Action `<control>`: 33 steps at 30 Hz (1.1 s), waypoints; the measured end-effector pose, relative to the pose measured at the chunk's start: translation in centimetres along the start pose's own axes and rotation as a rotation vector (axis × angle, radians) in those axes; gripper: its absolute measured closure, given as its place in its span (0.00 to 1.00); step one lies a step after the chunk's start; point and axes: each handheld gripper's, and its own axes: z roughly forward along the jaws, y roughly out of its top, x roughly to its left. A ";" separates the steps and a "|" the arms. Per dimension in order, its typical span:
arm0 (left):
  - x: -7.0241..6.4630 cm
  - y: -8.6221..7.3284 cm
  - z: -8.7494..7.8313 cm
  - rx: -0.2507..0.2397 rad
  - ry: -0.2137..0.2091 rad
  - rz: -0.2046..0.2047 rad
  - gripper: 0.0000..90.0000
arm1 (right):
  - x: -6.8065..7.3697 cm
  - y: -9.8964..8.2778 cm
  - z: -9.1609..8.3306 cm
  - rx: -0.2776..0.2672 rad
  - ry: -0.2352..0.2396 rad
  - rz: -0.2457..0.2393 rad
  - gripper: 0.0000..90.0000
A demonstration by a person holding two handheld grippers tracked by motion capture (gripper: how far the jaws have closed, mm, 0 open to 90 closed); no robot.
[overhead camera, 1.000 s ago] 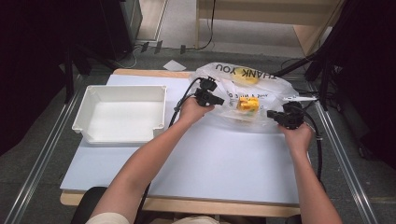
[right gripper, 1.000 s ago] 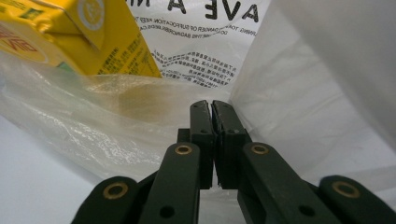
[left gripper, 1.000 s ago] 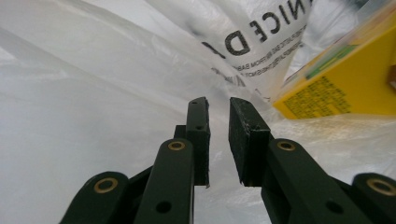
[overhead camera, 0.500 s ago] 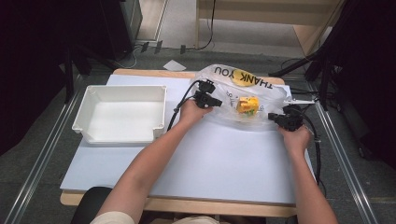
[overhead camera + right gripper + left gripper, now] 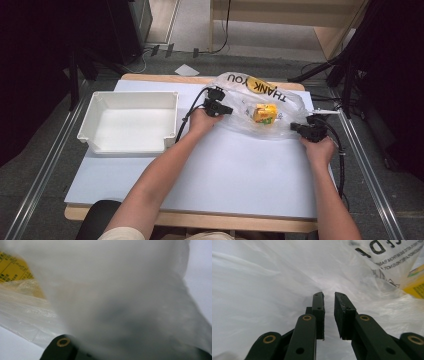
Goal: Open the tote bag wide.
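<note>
Now both claws on plastic bag (image 5: pixel 285 102), yellow carton (image 5: pixel 264 113) inside

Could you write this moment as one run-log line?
left gripper: jaws slightly apart at plastic bag | right gripper: shut on plastic bag | yellow carton: inside bag

We are seeing open table (image 5: pixel 240 175) toward six o'clock; the plastic bag (image 5: pixel 280 107) is blocking one o'clock, the white bin (image 5: pixel 100 145) nine o'clock.

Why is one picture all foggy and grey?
In the right gripper view the plastic bag drapes right against the lens, so it blurs into grey haze. The left gripper view is sharper: the tool's fingers look crisp, with soft glare on the film. The high view has dark, unlit edges.
</note>
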 end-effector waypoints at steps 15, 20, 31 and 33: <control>0.3 0.4 -0.7 -0.029 -0.022 0.001 0.89 | -0.4 0.1 -0.6 0.017 -0.012 0.007 0.99; -1.1 0.7 -1.4 -0.044 -0.033 -0.091 0.91 | 0.3 0.5 -1.0 0.009 0.005 -0.003 1.00; -3.3 1.9 -5.0 -0.058 -0.116 -0.073 0.96 | 2.5 1.7 -4.4 -0.023 0.057 -0.069 1.00; -3.7 2.1 -5.6 -0.058 -0.119 -0.064 0.96 | 3.0 2.0 -5.2 -0.029 0.067 -0.088 1.00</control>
